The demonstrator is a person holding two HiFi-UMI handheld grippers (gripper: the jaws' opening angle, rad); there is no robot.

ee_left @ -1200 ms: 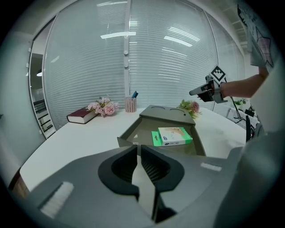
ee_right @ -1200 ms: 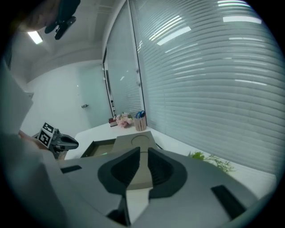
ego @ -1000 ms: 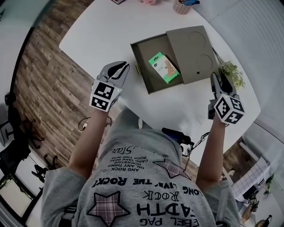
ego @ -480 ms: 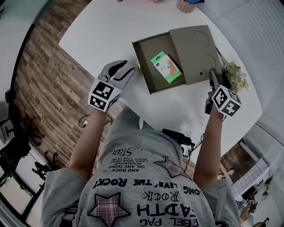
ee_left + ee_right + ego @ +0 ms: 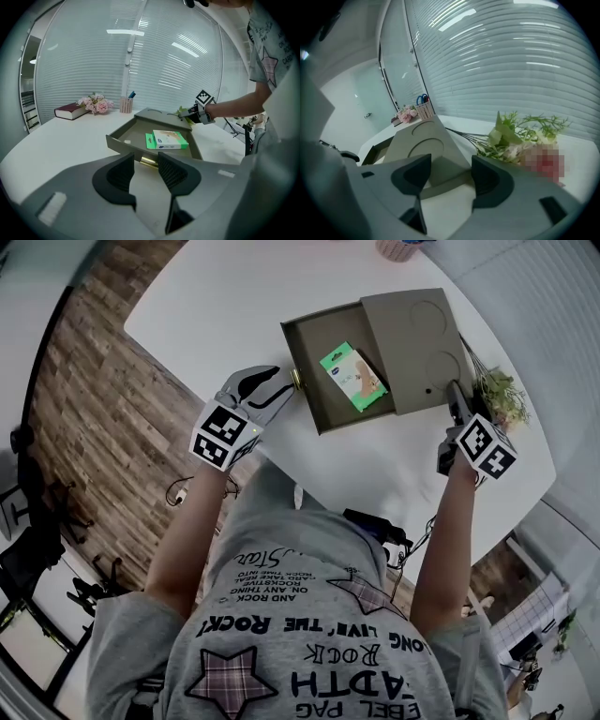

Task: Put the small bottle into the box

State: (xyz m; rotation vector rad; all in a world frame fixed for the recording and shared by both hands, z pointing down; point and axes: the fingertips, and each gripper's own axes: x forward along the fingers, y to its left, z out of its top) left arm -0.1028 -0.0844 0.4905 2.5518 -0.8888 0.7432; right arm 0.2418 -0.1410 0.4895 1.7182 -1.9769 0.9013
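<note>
White counter (image 5: 234,296), round-cornered. The grey-green drawer box (image 5: 417,352) sits on it with its tray slid out of the sleeve. Person's T-shirt (image 5: 309,615) fills the bottom of the head view.

Left gripper (image 5: 279,385) is at the tray's near outer wall. Its jaws have just been opening and are apart, pads pressing nothing. Right gripper (image 5: 457,401) is at the sleeve's near corner, jaws just opened wide, with only the sleeve edge showing beyond the gap.

A green-white carton (image 5: 353,377) lies in the tray. The small gold bottle (image 5: 149,162) lies on its side on the counter against the tray wall, just ahead of the left jaws, so not in the box yet.

Step looks like the pickup. Slide the left jaws around the bottle's body, close square across it, lift clear over the wall and set it beside the carton. The right gripper could steady the sleeve.

Carton print is too small to read; the shirt shows "ROCK".
</note>
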